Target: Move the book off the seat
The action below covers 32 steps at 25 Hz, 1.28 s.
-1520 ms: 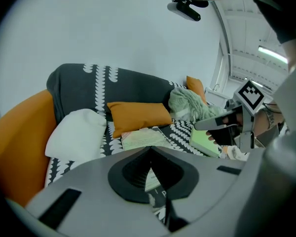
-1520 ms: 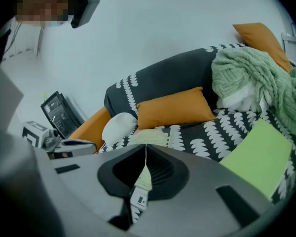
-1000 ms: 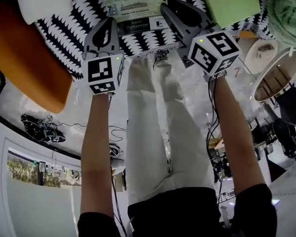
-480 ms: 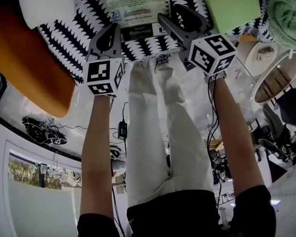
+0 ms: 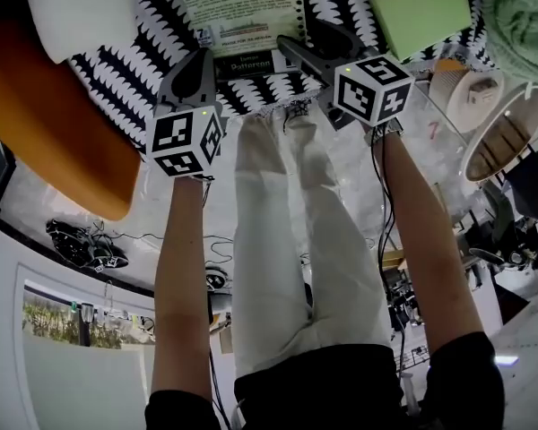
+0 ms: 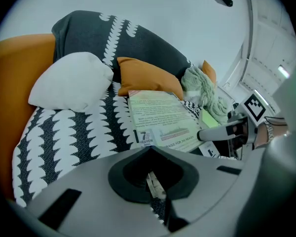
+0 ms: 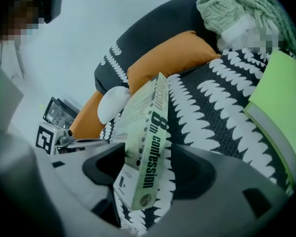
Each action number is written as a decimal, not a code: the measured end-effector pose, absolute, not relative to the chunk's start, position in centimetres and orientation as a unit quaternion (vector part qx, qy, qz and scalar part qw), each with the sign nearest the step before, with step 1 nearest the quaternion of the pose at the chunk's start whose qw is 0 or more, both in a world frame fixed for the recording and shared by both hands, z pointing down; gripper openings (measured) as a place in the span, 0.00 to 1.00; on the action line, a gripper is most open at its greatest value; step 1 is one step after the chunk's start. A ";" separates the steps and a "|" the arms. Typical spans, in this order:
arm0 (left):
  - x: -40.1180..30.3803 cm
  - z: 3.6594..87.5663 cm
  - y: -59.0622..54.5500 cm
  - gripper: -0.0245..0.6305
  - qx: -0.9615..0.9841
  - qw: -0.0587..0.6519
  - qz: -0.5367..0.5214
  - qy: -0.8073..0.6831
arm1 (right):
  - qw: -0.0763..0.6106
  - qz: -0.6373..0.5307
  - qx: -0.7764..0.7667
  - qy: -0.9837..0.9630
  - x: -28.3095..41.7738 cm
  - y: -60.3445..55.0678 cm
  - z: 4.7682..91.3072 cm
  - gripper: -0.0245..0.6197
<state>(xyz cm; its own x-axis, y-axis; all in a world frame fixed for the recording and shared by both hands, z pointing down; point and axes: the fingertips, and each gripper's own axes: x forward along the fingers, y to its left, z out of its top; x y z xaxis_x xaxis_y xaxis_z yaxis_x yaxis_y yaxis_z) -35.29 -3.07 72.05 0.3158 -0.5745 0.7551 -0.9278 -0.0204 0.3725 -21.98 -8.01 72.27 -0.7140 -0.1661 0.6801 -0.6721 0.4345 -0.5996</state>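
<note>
On seat (image 5: 117, 70): pale-green book (image 5: 242, 12); L gripper (image 5: 197, 59) pinching, R gripper (image 5: 316, 43) just opening round spine.

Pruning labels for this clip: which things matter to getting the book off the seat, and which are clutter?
Job: book, patterned seat.
Clutter: white pillow, orange cushion, green pad, knitted throw.
</note>
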 end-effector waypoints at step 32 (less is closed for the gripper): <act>-37.8 72.5 -2.9 0.05 0.688 0.473 0.190 -0.516 | 0.213 0.556 0.103 -0.797 -30.7 -5.9 69.3 0.45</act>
